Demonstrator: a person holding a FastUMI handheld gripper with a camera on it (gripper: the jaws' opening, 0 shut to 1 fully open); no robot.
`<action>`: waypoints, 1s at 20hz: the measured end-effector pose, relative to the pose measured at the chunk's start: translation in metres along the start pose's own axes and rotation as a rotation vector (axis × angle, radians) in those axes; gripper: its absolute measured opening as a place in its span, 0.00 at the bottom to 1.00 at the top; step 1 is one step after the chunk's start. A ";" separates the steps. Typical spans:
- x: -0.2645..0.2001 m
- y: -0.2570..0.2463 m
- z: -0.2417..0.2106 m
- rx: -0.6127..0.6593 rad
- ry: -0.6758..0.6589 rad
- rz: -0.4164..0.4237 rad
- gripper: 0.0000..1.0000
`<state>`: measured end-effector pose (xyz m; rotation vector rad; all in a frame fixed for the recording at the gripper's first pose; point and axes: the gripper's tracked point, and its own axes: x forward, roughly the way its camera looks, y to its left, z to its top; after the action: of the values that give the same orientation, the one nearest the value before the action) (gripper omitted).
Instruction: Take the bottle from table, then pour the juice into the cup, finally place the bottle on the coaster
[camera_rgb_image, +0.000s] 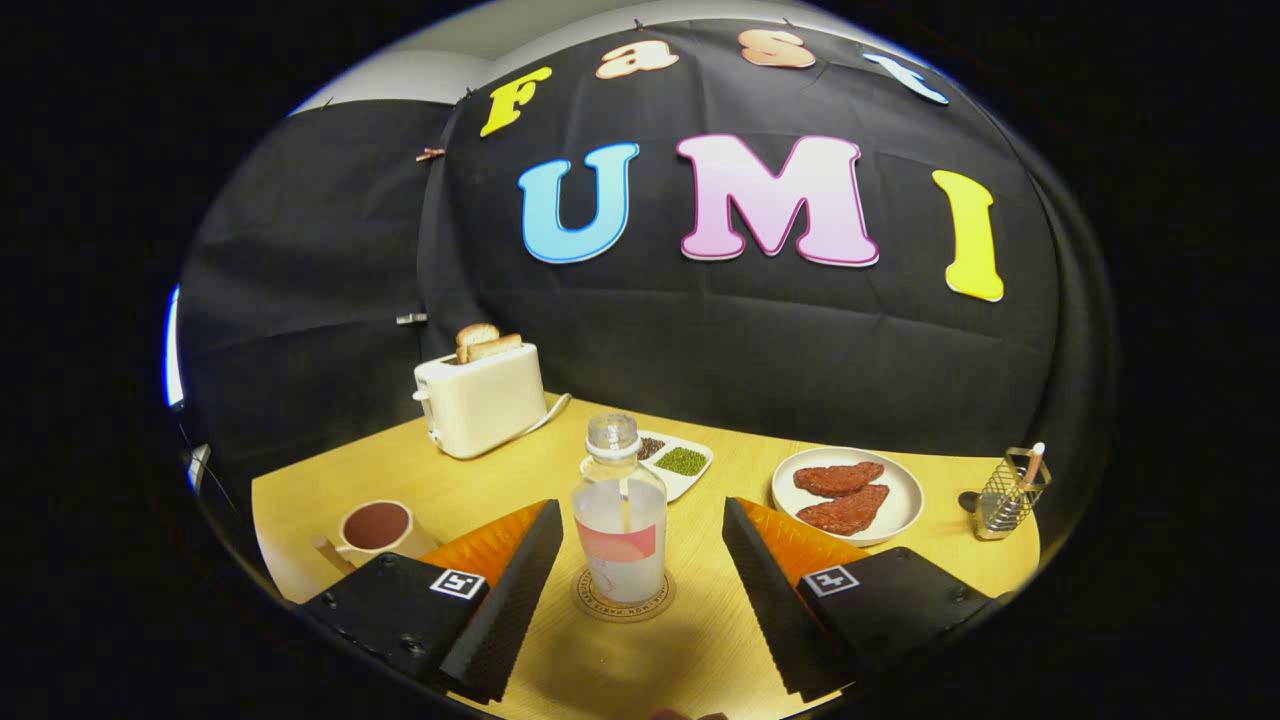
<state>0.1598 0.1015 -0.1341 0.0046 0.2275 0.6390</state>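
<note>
The black ridged tongs (632, 590) were wide apart, with nothing held. The clear plastic bottle with a clear cap and a pink label (620, 525) stood upright between the two fingers, touching neither one. It sat on the round brown coaster (622, 603) on the yellow wooden desk (620, 670).

The tan cup with a handle (376, 530) was at about nine o'clock from the bottle, beside the left finger. It looked dark inside. A white toaster with bread in it (482, 398) stood at eleven o'clock. A small white dish of seeds (676, 462) was just behind the bottle, at one o'clock. A white plate with two red patties (848, 494) lay at two o'clock, and a wire holder (1010, 494) stood farther out that way.

The bottle looked almost empty, so it was probably light and easy to tip over. Its sides looked smooth and maybe slippery, and thin plastic can squash. The best place to hold it seemed to be the wide middle, near the label, with a soft squeeze.
</note>
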 end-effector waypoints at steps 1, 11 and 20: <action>-0.009 0.000 0.010 -0.015 -0.013 -0.009 0.98; -0.158 -0.018 0.089 -0.027 -0.110 -0.246 0.98; -0.269 -0.060 0.080 0.063 -0.116 -0.487 0.98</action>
<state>0.0029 -0.1004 -0.0043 0.0450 0.1290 0.1461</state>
